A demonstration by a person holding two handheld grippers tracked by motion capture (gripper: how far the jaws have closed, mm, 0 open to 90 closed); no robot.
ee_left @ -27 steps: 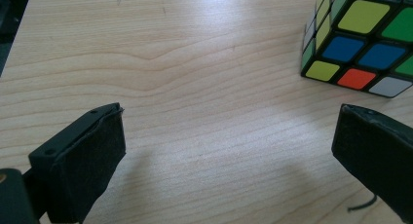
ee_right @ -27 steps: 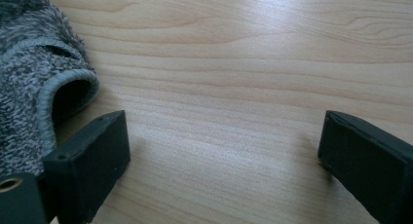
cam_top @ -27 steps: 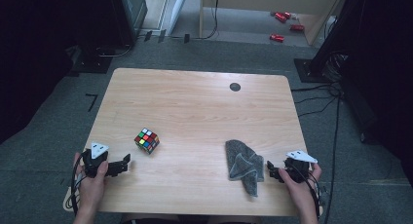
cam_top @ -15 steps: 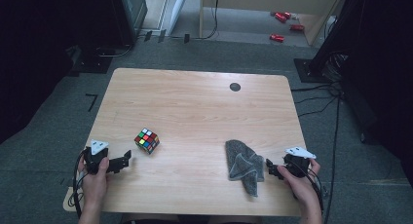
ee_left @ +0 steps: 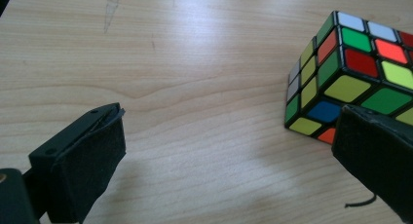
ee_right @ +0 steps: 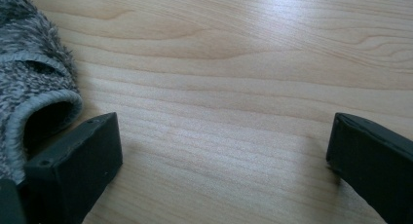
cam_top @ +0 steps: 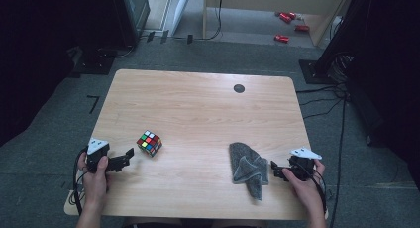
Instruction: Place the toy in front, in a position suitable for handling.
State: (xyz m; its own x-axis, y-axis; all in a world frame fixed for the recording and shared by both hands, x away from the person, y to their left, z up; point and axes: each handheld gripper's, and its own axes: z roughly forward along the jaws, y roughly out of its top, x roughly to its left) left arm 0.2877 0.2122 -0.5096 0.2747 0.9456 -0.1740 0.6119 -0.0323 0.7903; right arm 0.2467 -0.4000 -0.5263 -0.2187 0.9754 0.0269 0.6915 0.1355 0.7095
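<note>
Left tongs (cam_top: pixel 130 157) at lower left of the high view, jaws spread wide, gripping nothing. Rubik's cube (cam_top: pixel 149 142) just up and right of them on the bench (cam_top: pixel 198 104), close yet apart; at the right edge of the left gripper view, cube (ee_left: pixel 355 73) beside the right-hand jaw, outside the gap. Right tongs (cam_top: pixel 275 171) at lower right, likewise wide open and empty. Grey cloth (cam_top: pixel 249 166) just left of them; at the left edge of the right gripper view, cloth (ee_right: pixel 29 83) beside the left-hand jaw. No readable writing.
</note>
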